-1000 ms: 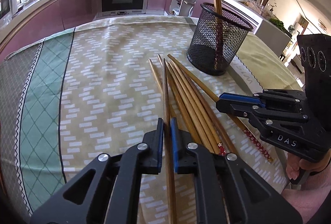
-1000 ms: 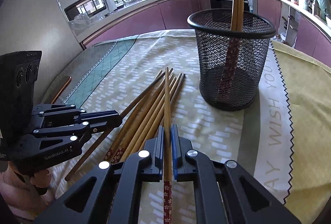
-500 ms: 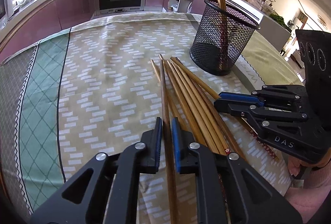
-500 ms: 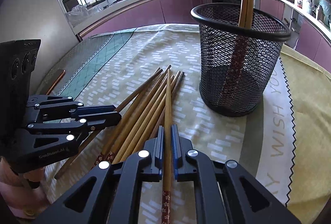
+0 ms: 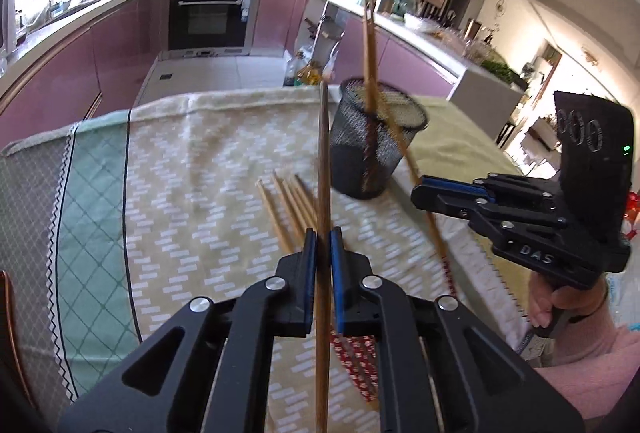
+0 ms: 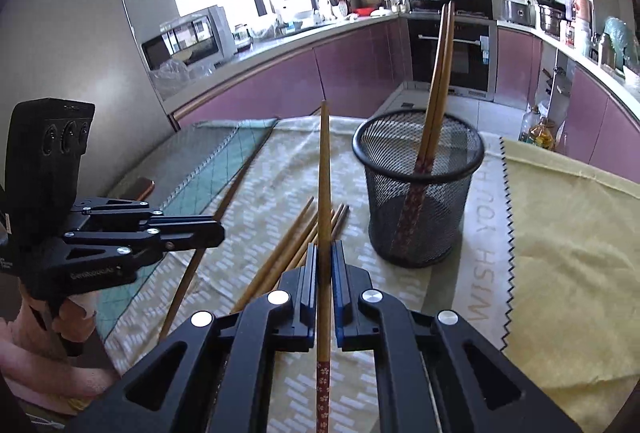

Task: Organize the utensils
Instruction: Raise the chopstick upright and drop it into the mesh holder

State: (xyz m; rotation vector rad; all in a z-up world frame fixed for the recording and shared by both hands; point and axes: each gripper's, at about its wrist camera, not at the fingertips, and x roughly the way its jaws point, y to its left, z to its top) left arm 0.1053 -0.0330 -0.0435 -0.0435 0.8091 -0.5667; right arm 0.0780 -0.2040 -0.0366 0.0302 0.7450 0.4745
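My left gripper (image 5: 323, 237) is shut on one wooden chopstick (image 5: 324, 153), lifted off the cloth with its tip pointing away from me. My right gripper (image 6: 325, 252) is shut on another chopstick (image 6: 324, 173) with a red patterned end, also raised. Each gripper shows in the other's view: the right gripper (image 5: 420, 189) with its slanted chopstick, the left gripper (image 6: 218, 231) with its own. The black mesh cup (image 6: 418, 201) stands just beyond and to the right, with two chopsticks (image 6: 440, 65) upright in it. Several loose chopsticks (image 6: 288, 253) lie on the cloth below both grippers.
A patterned tablecloth (image 5: 192, 173) covers the table, with a yellow cloth (image 6: 560, 253) to the right of the cup. A phone (image 6: 140, 187) lies at the table's far left edge. Kitchen counters and an oven stand beyond the table. Hands in pink sleeves (image 5: 584, 353) hold the grippers.
Both grippers have risen, each lifting its chopstick out of the pile on the cloth. The cup and the loose chopsticks now sit lower and farther off in both views.
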